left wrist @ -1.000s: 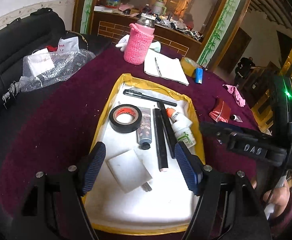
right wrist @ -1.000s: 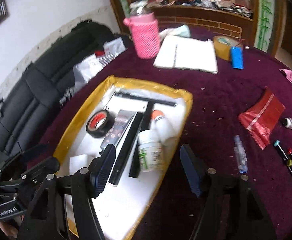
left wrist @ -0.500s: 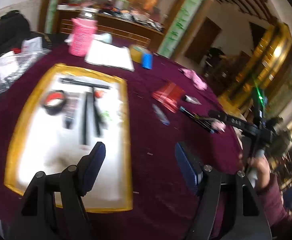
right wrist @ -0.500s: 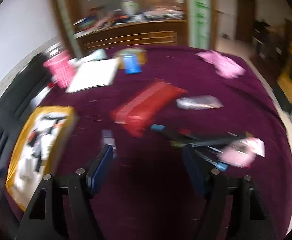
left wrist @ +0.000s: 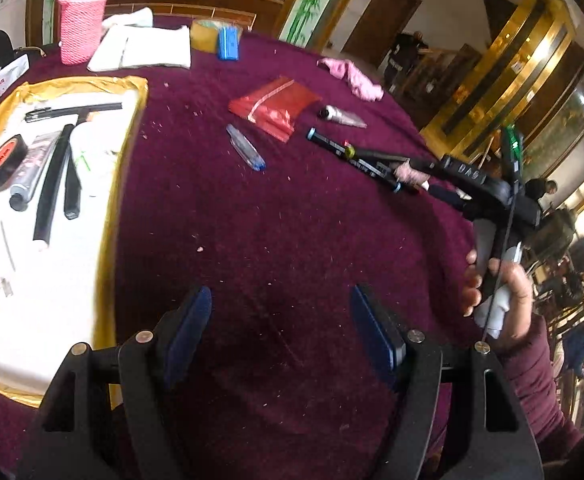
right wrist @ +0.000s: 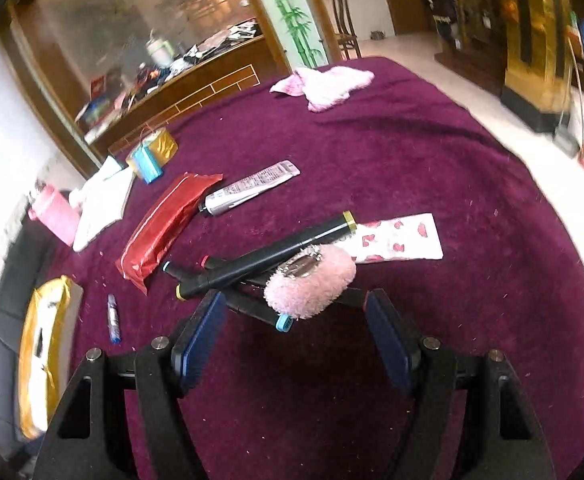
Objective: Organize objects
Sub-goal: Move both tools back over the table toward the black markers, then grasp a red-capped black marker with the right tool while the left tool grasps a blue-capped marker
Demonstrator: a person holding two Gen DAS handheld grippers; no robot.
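A white tray with a gold rim (left wrist: pixel 127 128) lies at the left and holds a tape roll (left wrist: pixel 5 158), a tube, black markers (left wrist: pixel 49 184) and a pen. My left gripper (left wrist: pixel 281 330) is open and empty over bare purple cloth right of the tray. My right gripper (right wrist: pixel 296 330) is open and empty, just short of a pile of black markers (right wrist: pixel 263 258) with a fluffy pink puff (right wrist: pixel 312 280) on top. The right gripper also shows in the left wrist view (left wrist: pixel 402 170), at that pile.
On the purple tablecloth lie a red pouch (right wrist: pixel 167 220), a silver tube (right wrist: pixel 247 190), a small blue pen (right wrist: pixel 112 320), a heart-patterned tube (right wrist: pixel 396 238), a pink cloth (right wrist: pixel 324 84), a blue box (left wrist: pixel 227 42), a notebook (left wrist: pixel 143 52) and a pink-covered bottle (left wrist: pixel 80 20).
Both grippers have swung right, away from the tray. The right one now faces the marker pile on the right side of the table; the left hangs over bare cloth.
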